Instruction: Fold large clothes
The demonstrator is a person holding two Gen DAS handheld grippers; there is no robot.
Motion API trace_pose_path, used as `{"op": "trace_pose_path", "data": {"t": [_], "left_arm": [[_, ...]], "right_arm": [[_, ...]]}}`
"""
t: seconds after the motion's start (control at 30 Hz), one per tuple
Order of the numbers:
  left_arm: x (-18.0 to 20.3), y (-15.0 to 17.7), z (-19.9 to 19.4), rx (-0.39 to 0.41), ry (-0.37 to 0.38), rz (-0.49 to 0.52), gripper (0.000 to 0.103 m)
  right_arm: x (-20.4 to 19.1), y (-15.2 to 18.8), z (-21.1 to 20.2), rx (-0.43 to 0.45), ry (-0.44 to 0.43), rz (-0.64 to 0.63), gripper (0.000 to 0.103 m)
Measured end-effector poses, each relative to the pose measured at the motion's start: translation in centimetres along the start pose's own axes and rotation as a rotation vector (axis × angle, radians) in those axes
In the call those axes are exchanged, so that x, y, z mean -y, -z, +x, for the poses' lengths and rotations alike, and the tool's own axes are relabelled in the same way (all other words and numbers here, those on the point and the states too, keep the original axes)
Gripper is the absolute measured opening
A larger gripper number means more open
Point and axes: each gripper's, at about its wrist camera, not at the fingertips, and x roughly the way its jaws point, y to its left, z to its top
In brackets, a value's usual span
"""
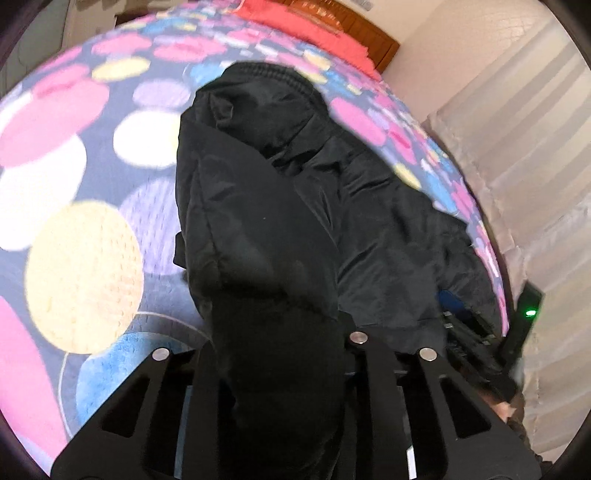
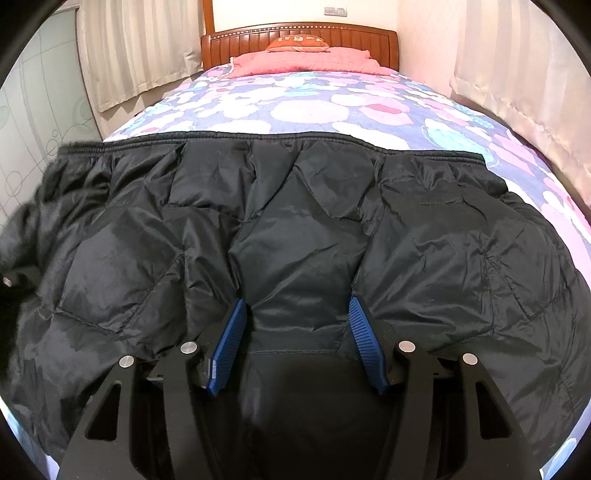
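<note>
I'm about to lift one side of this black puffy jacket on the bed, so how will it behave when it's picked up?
The jacket will probably flop and drape: in the left wrist view its lifted part hangs in soft folds. The quilted, puffed panels suggest it is light for its bulk. Its shiny fabric looks slippery, so it may slide out of the left gripper or across the bedspread.

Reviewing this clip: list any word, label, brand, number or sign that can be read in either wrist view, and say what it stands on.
Nothing can be read with certainty.
Orange cushion at the headboard: pale lettering, too small and blurred to read.
Wall plate above the headboard: no legible marking.
Black jacket, bedspread, right gripper: no text visible.
</note>
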Motion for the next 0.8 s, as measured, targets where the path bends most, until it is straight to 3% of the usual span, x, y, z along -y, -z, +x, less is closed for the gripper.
{"op": "trace_pose_path", "data": {"t": [0.13, 0.23, 0.3, 0.43, 0.67, 0.8], "left_arm": [[3.7, -0.6, -2.6, 0.040, 0.027, 0.037, 0.020], [7.2, -0.6, -3.8, 0.053, 0.019, 0.084, 0.019], [9.3, -0.6, -4.5, 0.057, 0.006, 0.109, 0.019], [14.7, -0.6, -4.9, 0.070, -0.053, 0.193, 0.019], [23.5, 0.5, -2.3, 0.056, -0.101, 0.303, 0.019], [28.1, 1.8, 1.5, 0.024, -0.108, 0.344, 0.019]], "right_arm": [[0.2, -0.4, -0.7, 0.000, -0.023, -0.012, 0.059], [1.7, -0.6, -2.4, 0.008, -0.045, 0.011, 0.066], [2.9, -0.7, -3.8, 0.042, -0.026, 0.011, 0.073], [6.6, -0.6, -6.9, 0.095, 0.052, 0.010, 0.073], [14.0, 1.3, -9.6, 0.098, 0.092, 0.079, 0.073], [17.9, 3.0, -9.9, 0.088, 0.117, 0.138, 0.073]]}}
